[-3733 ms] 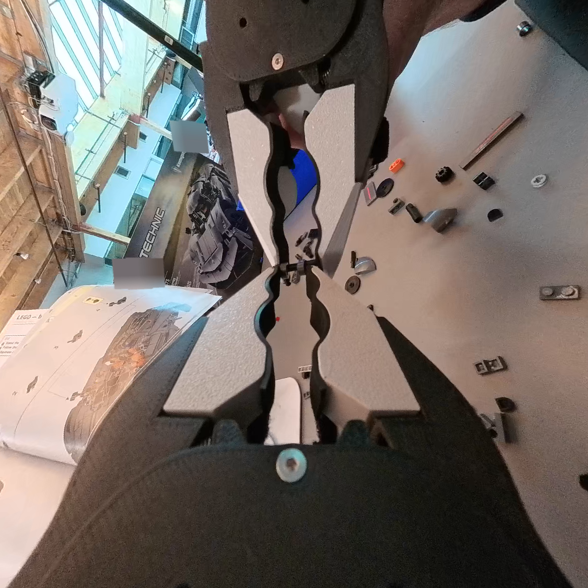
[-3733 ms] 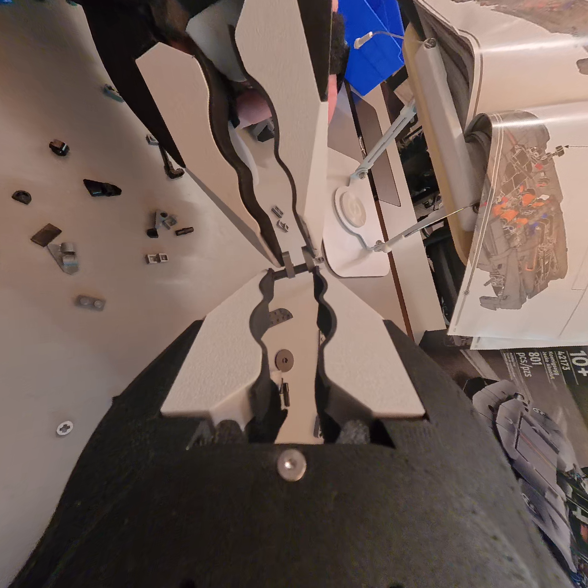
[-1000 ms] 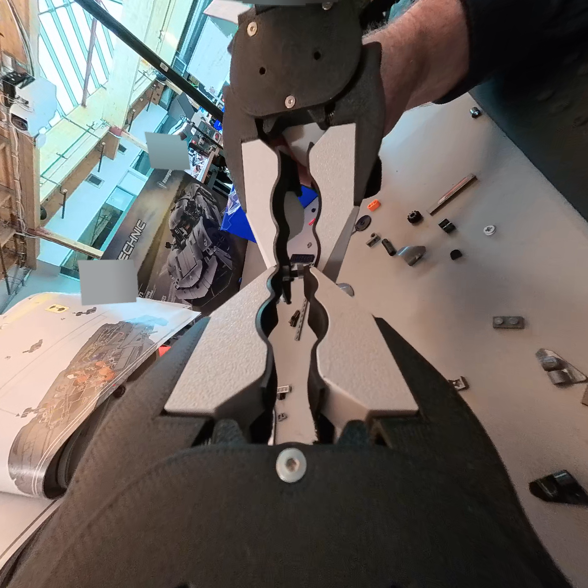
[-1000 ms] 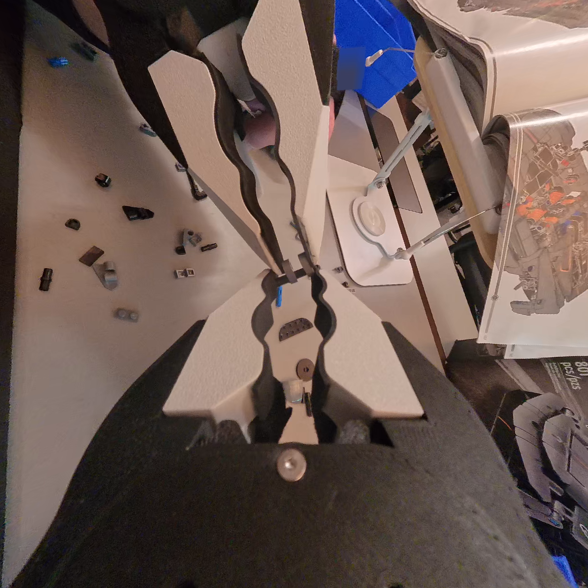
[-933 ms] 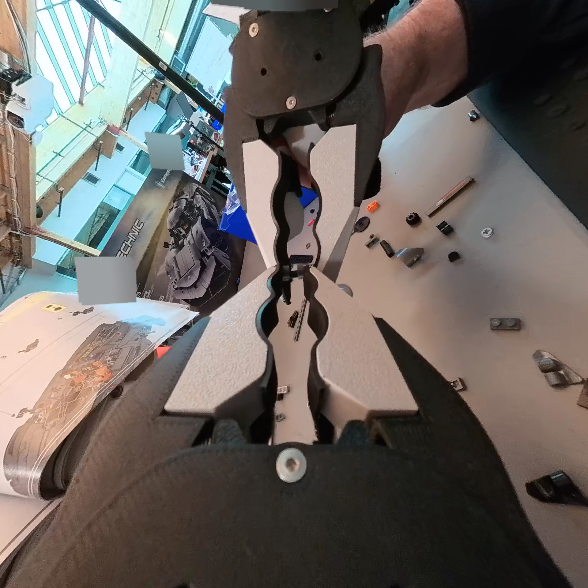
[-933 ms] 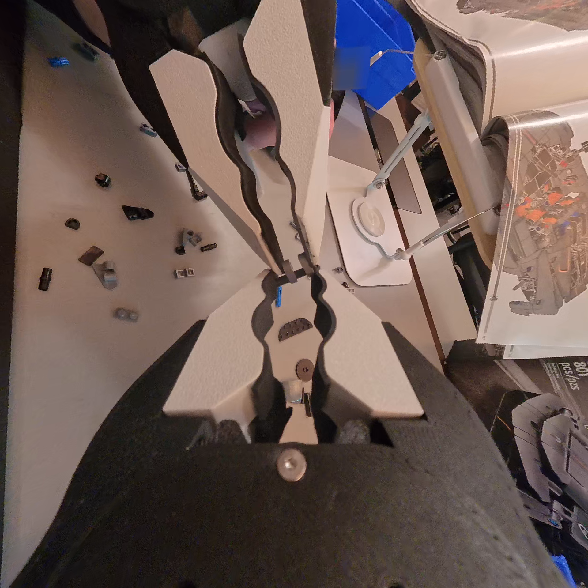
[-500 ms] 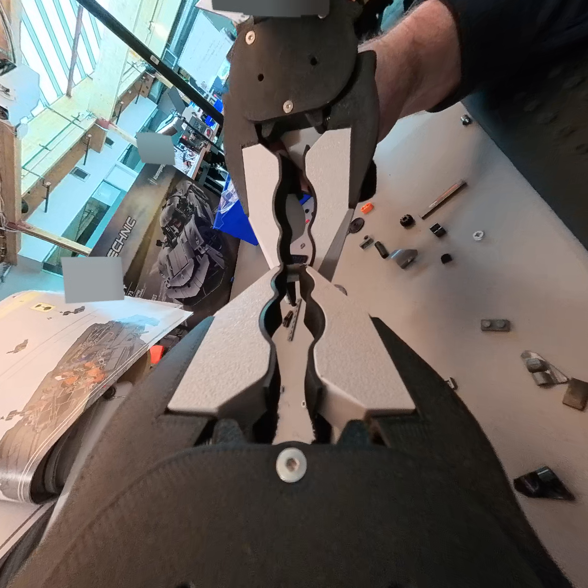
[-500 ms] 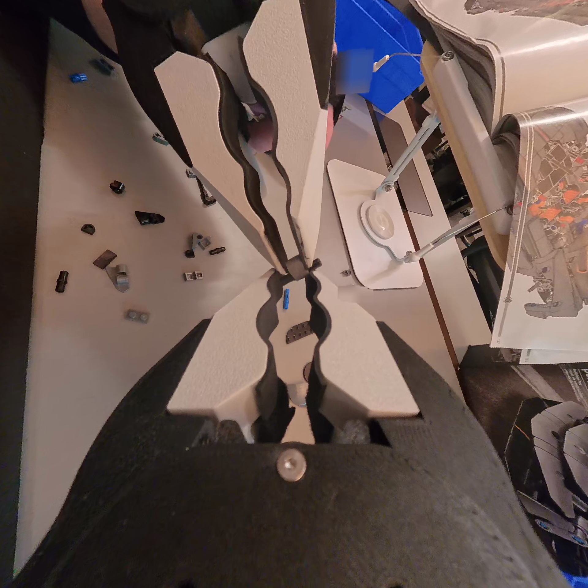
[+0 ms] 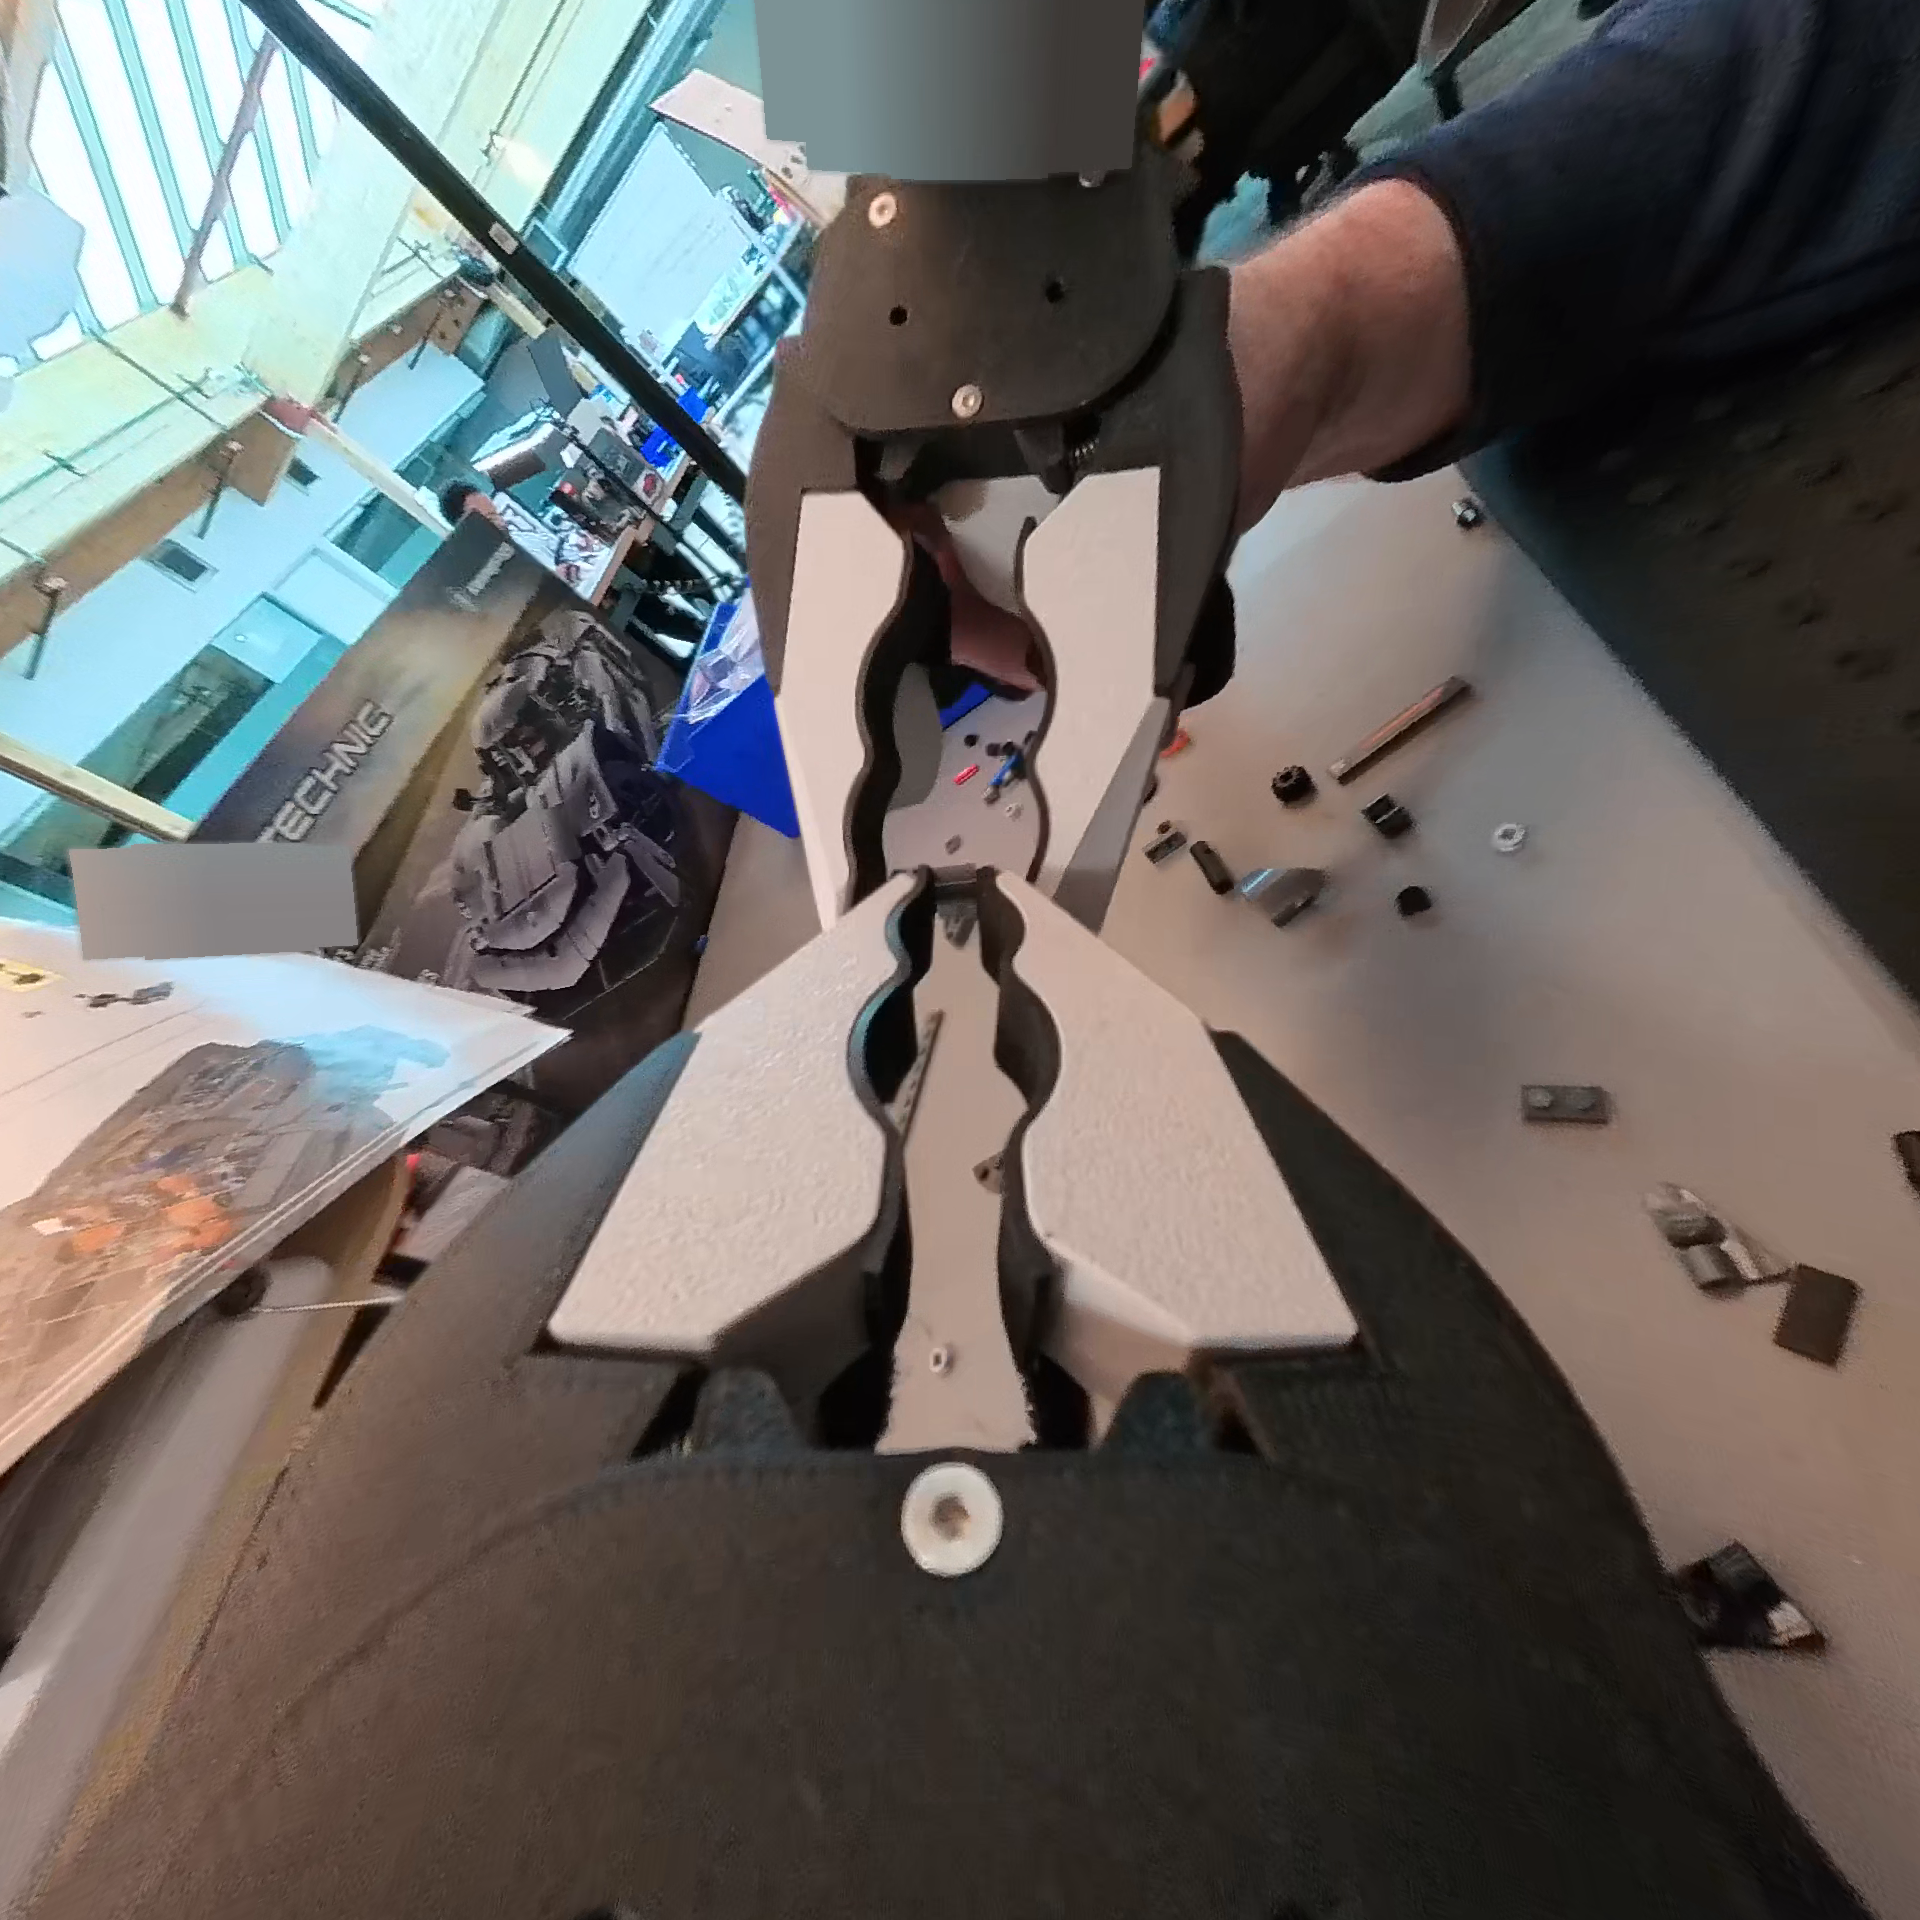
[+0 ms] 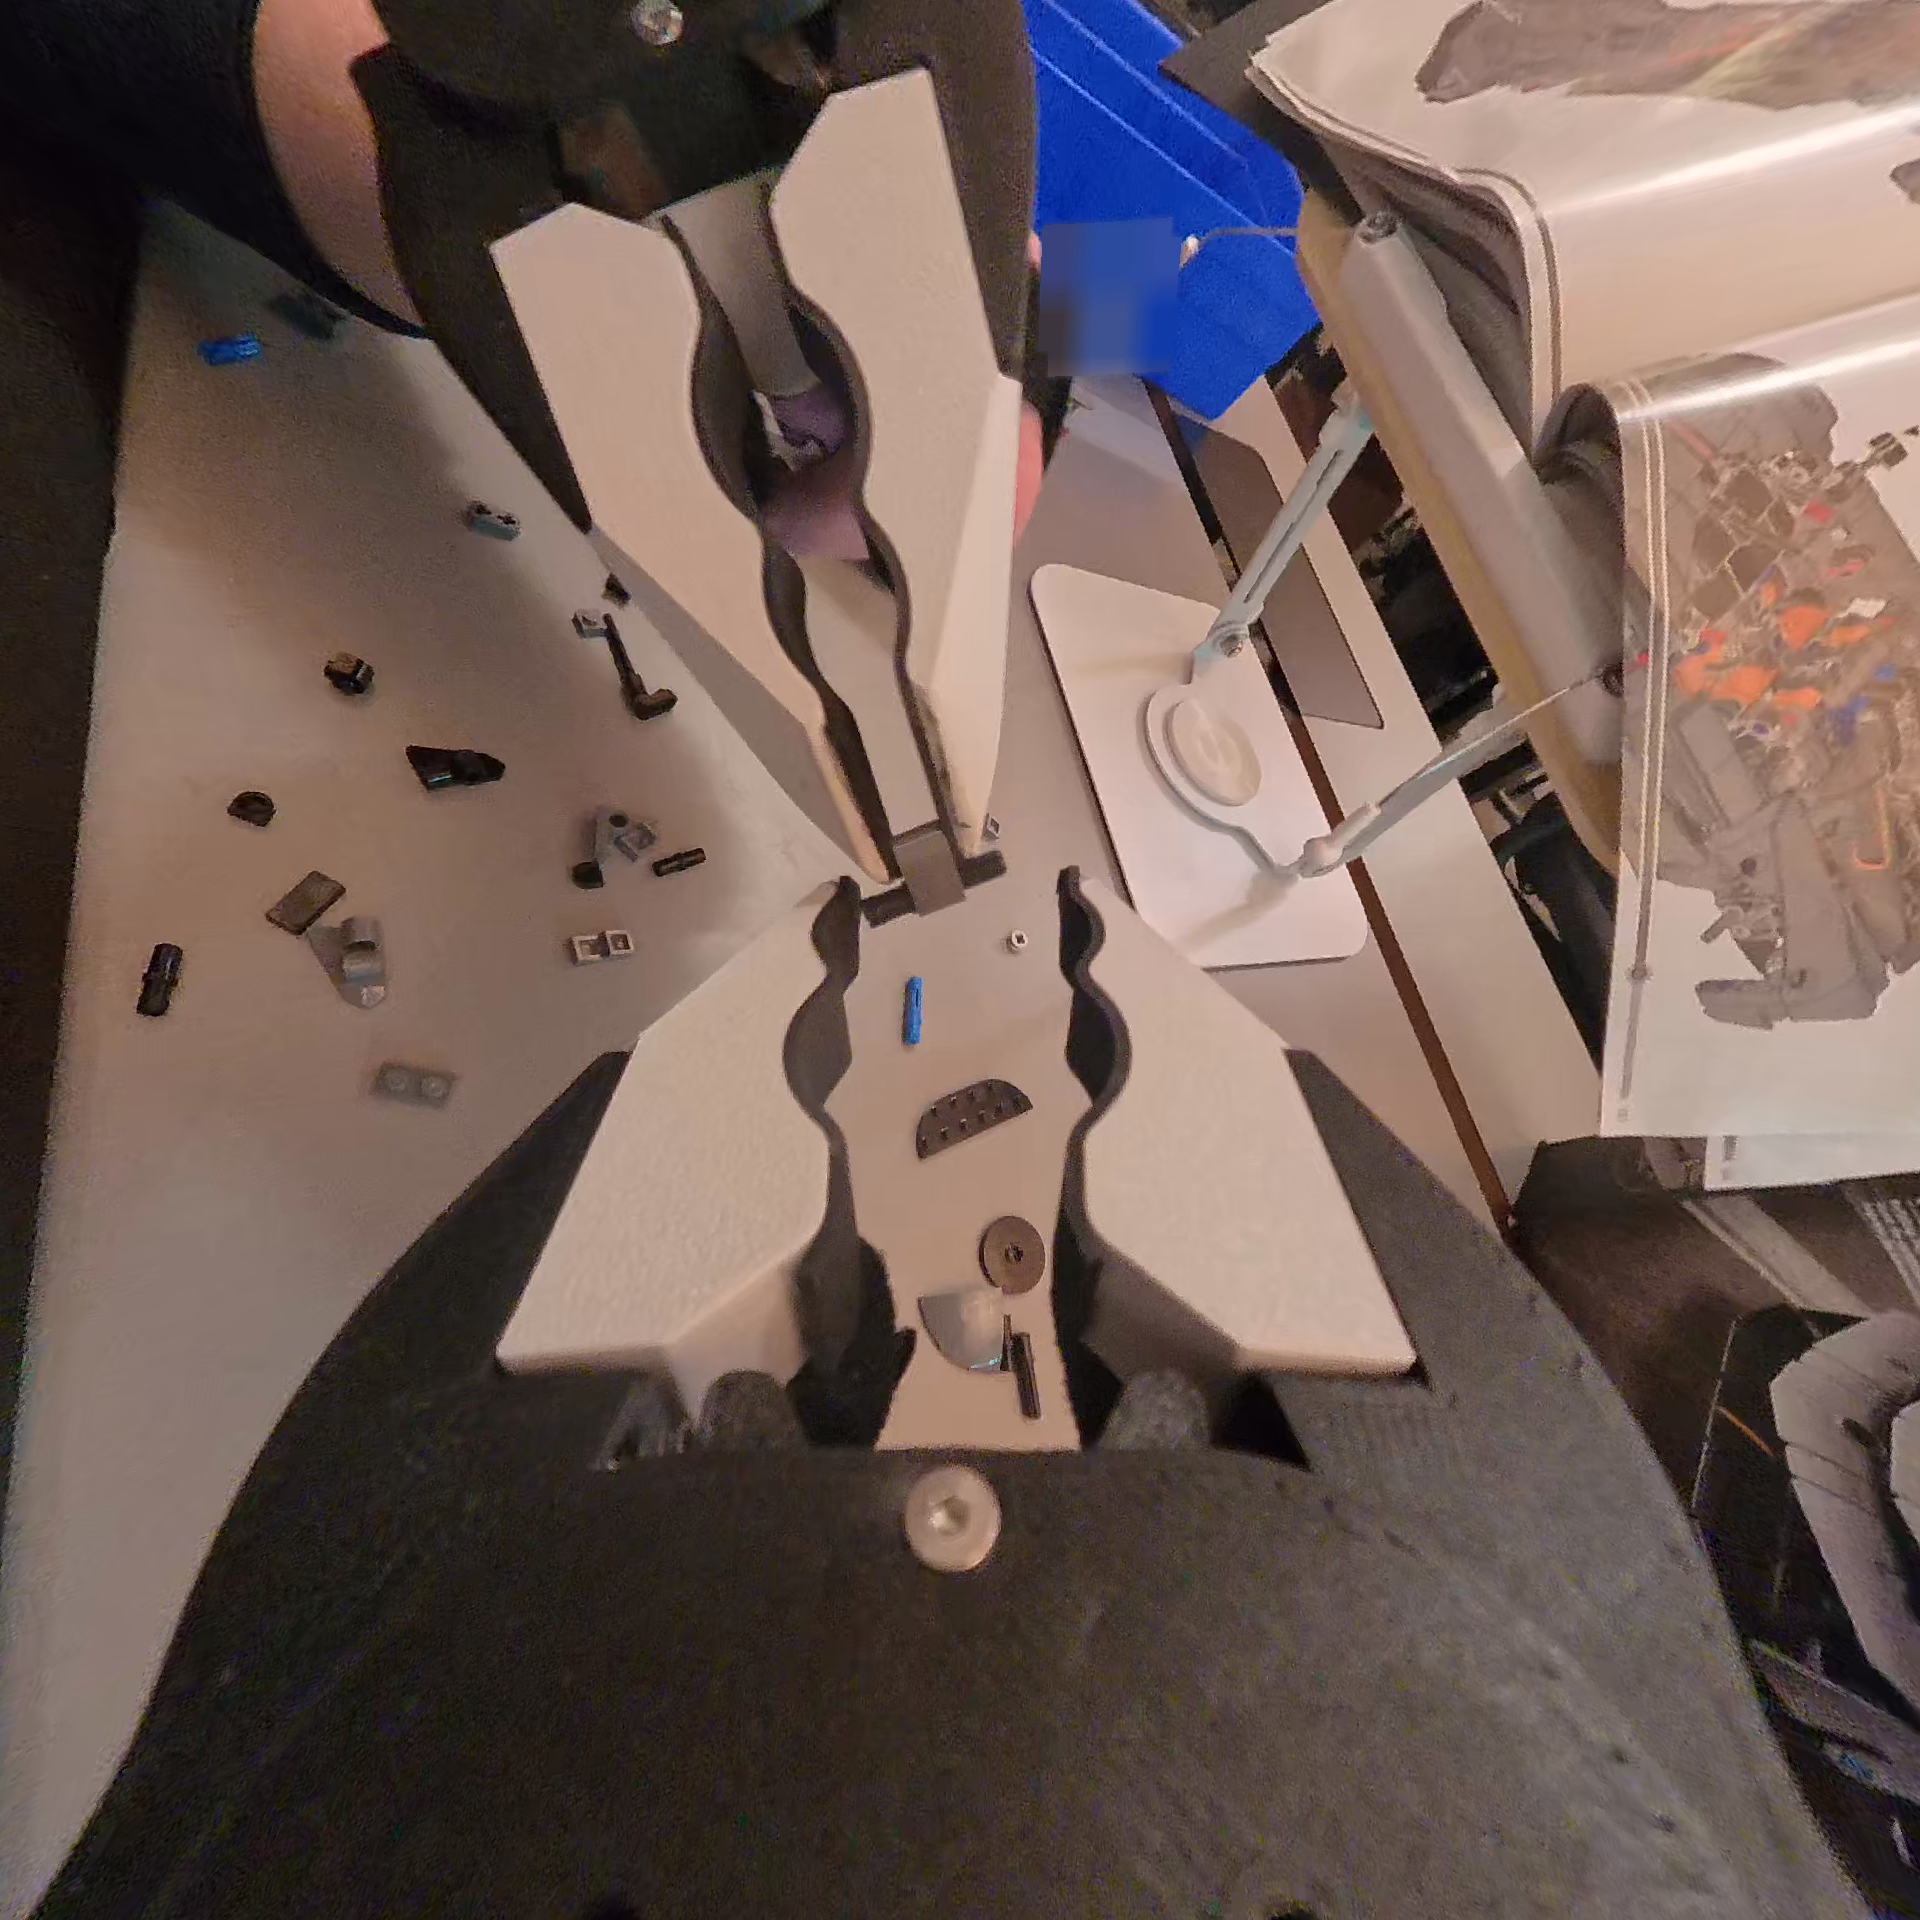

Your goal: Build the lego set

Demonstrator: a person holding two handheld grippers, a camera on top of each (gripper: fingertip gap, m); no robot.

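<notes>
Above the pale surface [image 10: 260,1299], the two tongs meet tip to tip. The left tongs [image 9: 954,896] are closed tight on a small grey connector with a black pin through it [image 10: 932,881], and that little sub-assembly hangs in the air between the two tools. The right tongs [image 10: 956,902] stand spread apart, their tips either side of the pin's ends and holding nothing; whether the left tip brushes the pin I cannot tell.

Loose pieces lie scattered below: a blue pin [image 10: 912,1009], a dark curved plate with holes [image 10: 971,1114], a dark round disc [image 10: 1011,1254], a grey two-stud plate [image 10: 412,1085]. An open instruction booklet [image 10: 1745,727] rests on a stand at the surface's edge, with the set's box [image 9: 488,831] behind.

The held part is probably very light, hard and stiff, with smooth plastic faces that slip easily between flat pads. A pinch across the connector's flat sides, as it is held now, looks surest; the round pin would likely roll or twist if taken alone. Being so small, it could flick away if squeezed off-centre, so any regrasp by the right tongs is best taken squarely on the exposed pin end, close to the connector.
</notes>
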